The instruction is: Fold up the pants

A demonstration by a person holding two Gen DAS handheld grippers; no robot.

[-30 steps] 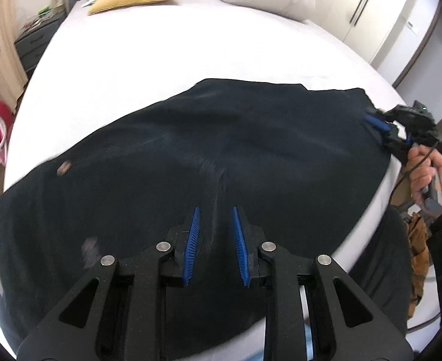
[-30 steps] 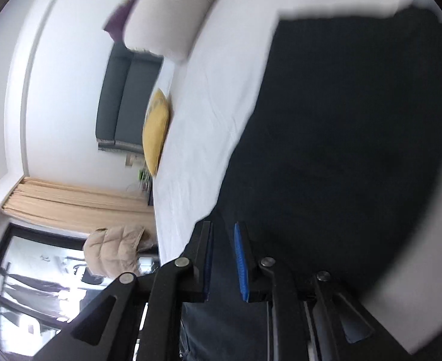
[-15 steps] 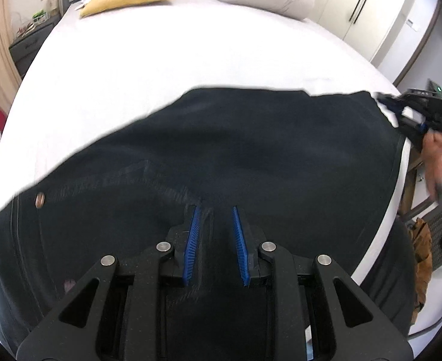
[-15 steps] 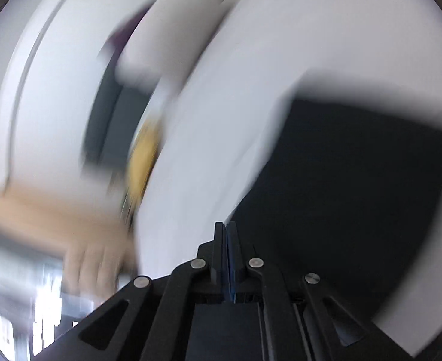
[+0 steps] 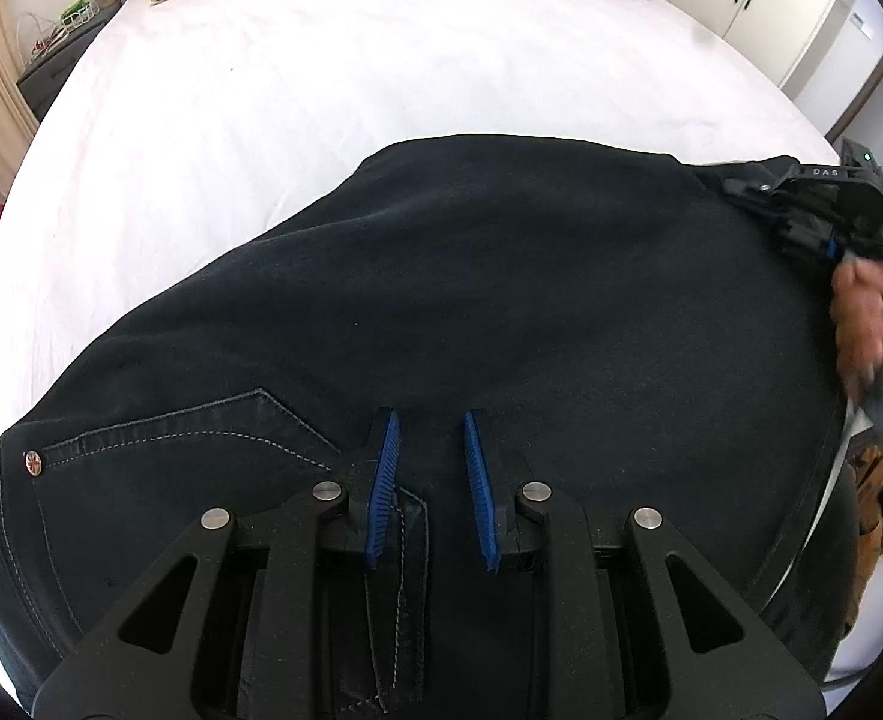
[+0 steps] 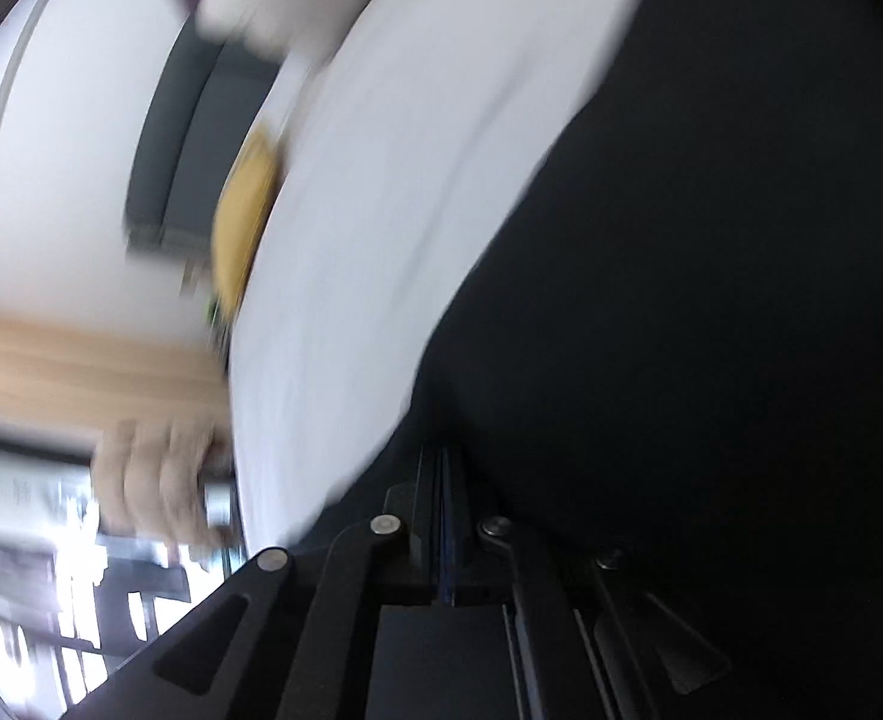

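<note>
Pants (image 5: 501, 300) lie flat on bed (image 5: 321, 90), spread wide for folding. Waist end with rivet (image 5: 32, 461) and pocket seam sits at your left. Your left gripper (image 5: 429, 480) hovers over waist, jaws slightly apart, fabric between pads but no clear pinch. Long axis runs left to right, legs toward right. Your right gripper (image 5: 741, 187), at far leg edge, has just been closing; pads now together, seemingly pinching the hem.

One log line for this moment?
pants: spread on bed | left claw: open beside pocket | right claw: just closed at pants edge, no cloth seen between
</note>
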